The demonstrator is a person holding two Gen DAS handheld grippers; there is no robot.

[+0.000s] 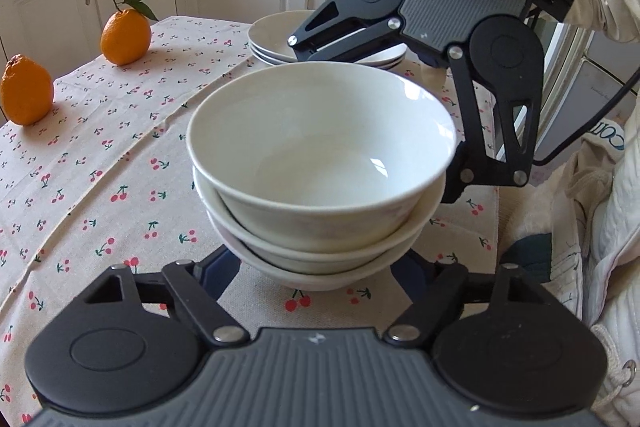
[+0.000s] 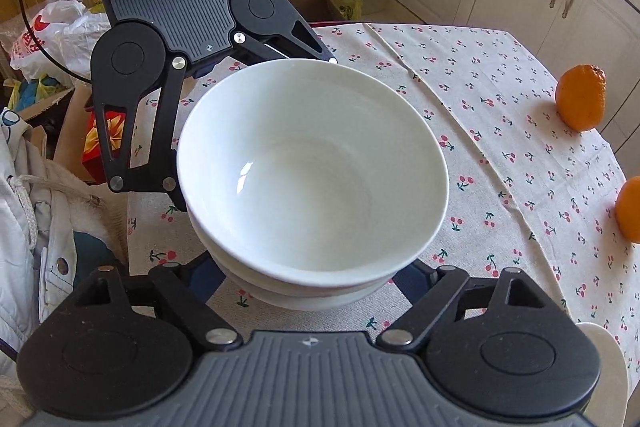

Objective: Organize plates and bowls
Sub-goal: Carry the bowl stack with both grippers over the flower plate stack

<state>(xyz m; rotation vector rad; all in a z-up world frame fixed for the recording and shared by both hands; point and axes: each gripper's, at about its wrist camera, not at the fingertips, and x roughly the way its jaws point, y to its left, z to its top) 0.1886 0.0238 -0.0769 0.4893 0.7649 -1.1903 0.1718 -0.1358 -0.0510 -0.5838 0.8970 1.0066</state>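
A stack of three white bowls (image 1: 320, 179) sat on the cherry-print tablecloth (image 1: 100, 179) covering the surface, between both tools. The left gripper (image 1: 320, 279) reached in from the near side, jaws spread around the lowest bowl; whether they pressed it could not be told. The right gripper (image 2: 316, 279) faced it from the opposite side, jaws likewise wide about the stack's base. A pile of white plates (image 1: 272, 39) lay farther back. Two oranges (image 1: 126, 37) stood far left on the cloth.
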